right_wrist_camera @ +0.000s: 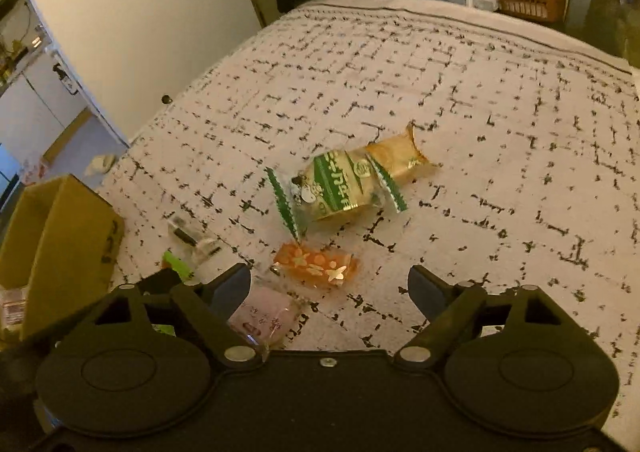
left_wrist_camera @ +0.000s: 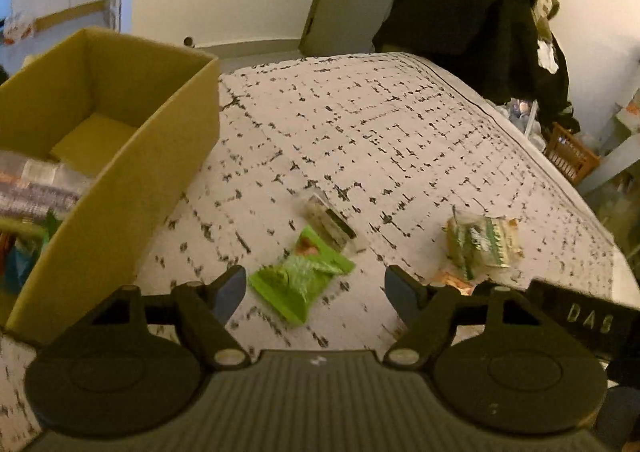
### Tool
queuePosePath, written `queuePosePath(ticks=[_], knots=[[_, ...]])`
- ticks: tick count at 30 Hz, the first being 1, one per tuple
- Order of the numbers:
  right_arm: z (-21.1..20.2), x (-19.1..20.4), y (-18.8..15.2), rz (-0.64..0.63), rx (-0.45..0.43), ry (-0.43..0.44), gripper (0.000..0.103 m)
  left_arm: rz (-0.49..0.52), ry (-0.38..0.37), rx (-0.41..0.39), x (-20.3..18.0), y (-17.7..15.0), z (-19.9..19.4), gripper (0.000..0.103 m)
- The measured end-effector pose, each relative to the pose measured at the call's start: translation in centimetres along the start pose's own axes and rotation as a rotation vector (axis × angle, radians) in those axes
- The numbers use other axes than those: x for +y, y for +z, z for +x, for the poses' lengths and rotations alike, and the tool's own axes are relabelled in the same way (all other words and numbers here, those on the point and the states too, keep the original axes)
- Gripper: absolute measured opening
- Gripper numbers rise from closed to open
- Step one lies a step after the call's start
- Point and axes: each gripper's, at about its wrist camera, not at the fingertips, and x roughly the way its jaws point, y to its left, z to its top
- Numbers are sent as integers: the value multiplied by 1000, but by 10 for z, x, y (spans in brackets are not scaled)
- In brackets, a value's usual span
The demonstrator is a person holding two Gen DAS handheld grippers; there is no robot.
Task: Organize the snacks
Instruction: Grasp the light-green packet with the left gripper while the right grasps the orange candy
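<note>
Snack sorting looks partly done: several packets already lie in the cardboard box (left_wrist_camera: 120,120) while the green packet (left_wrist_camera: 302,278) and others wait on the patterned surface (left_wrist_camera: 400,124), both the left hand-held gripper (left_wrist_camera: 316,288) and right hand-held gripper (right_wrist_camera: 330,288) spread apart, empty.

A box (left_wrist_camera: 120,156) stands at the surface's (left_wrist_camera: 400,124) left edge, packets inside. Four loose snacks (left_wrist_camera: 302,284) lie right of it.

The left claw (left_wrist_camera: 316,288) hangs spread over a green snack packet (left_wrist_camera: 302,279), beside the cardboard box (left_wrist_camera: 120,188)
</note>
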Motion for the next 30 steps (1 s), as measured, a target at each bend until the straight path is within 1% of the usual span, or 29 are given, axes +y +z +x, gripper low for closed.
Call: queuePosePath(ticks=[2, 6, 8, 11, 13, 14, 15, 16, 17, 18, 19, 20, 22, 25, 27, 30], knots=[[6, 2, 0, -22, 0, 0, 85, 1, 1, 12, 2, 2, 9, 75], [20, 8, 5, -106, -13, -47, 85, 13, 22, 41, 7, -2, 29, 75], [28, 7, 5, -116, -7, -47, 86, 35, 35, 33, 7, -7, 35, 75], [33, 14, 5, -166, -19, -44, 86, 67, 49, 23, 4, -10, 36, 74], [37, 19, 4, -196, -13, -35, 88, 67, 63, 30, 4, -9, 36, 67], [38, 21, 2, -215, -15, -44, 88, 75, 69, 30, 4, -8, 35, 58], [40, 25, -1, -255, -14, -60, 87, 80, 70, 30, 5, -9, 33, 51], [41, 30, -5, -306, -13, -82, 85, 72, 70, 30, 7, -10, 32, 42], [41, 33, -6, -340, -10, -101, 79, 64, 71, 31, 9, -10, 31, 32], [41, 34, -8, -351, -9, -113, 67, 61, 70, 33, 11, -10, 30, 30], [40, 34, -7, -350, -9, -121, 60, 53, 62, 37, 13, -9, 28, 26], [38, 33, -6, -345, -8, -127, 55, 44, 53, 44, 14, -8, 27, 26], [33, 32, -5, -334, -1, -122, 49, 32, 42, 52, 16, -5, 23, 25], [28, 33, -7, -340, 4, -128, 43, 32, 31, 29, 15, -2, 11, 25], [24, 33, -6, -330, 9, -130, 36, 32, 15, 20, 15, 1, 2, 25], [13, 36, -4, -308, -1, -123, 34, 34, -1, 6, 15, 5, -14, 25]])
